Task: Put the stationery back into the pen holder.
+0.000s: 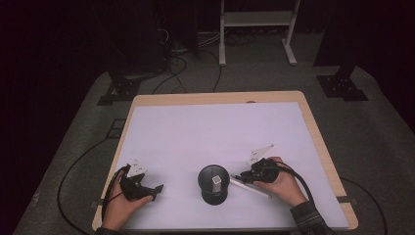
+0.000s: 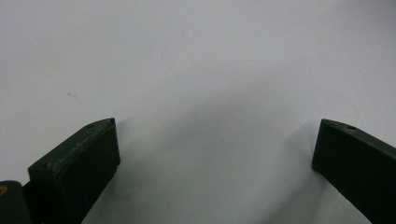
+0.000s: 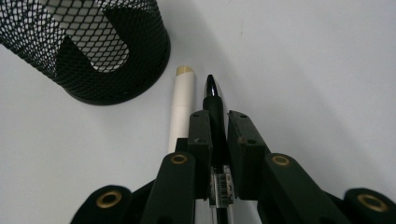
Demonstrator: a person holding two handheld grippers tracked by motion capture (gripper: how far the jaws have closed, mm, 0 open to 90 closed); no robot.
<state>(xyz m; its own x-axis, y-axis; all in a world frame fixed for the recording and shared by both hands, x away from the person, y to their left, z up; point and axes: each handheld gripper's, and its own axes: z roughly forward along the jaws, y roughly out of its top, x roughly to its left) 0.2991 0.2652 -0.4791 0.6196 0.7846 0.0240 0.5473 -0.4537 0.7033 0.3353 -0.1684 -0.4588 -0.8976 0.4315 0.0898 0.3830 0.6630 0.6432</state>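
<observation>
The high view looked forward and down on the whole white table (image 1: 215, 132) from the person's side. The left gripper view sat close above bare tabletop. The right gripper view looked low along its jaws at the mesh cup (image 3: 93, 46), which the high view (image 1: 214, 184) shared.

- My right tool (image 3: 216, 126) covers the rear of the black pen (image 3: 212, 100); just its tip pokes out.
- The white pen (image 3: 182, 105) runs under my tool too.
- The mesh cup (image 3: 93, 51) is cut off at the top edge.
- What's standing inside the cup is too blurry to tell.
</observation>
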